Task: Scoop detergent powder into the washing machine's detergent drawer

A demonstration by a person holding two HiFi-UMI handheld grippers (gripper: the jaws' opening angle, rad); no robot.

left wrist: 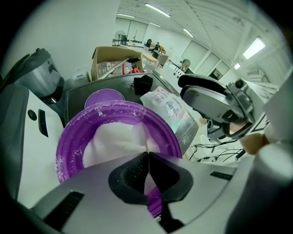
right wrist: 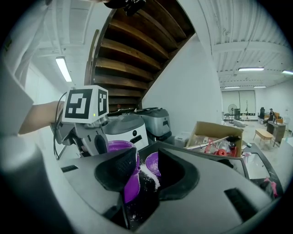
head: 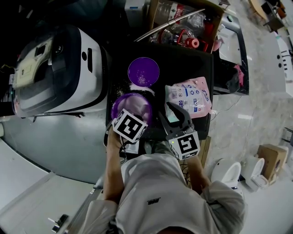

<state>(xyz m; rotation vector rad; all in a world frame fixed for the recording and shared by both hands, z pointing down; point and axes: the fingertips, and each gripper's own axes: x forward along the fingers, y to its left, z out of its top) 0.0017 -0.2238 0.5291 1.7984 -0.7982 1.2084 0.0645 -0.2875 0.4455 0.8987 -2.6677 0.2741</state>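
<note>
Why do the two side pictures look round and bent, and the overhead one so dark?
Head view: dim and underexposed, the table nearly black, only the purple lid and detergent bag standing out. Left gripper view: wide-angle lens, black corners, bowed ceiling lights, yet the purple bowl sharp. Right gripper view: same bending, stairs curving overhead, a glaring lamp.
</note>
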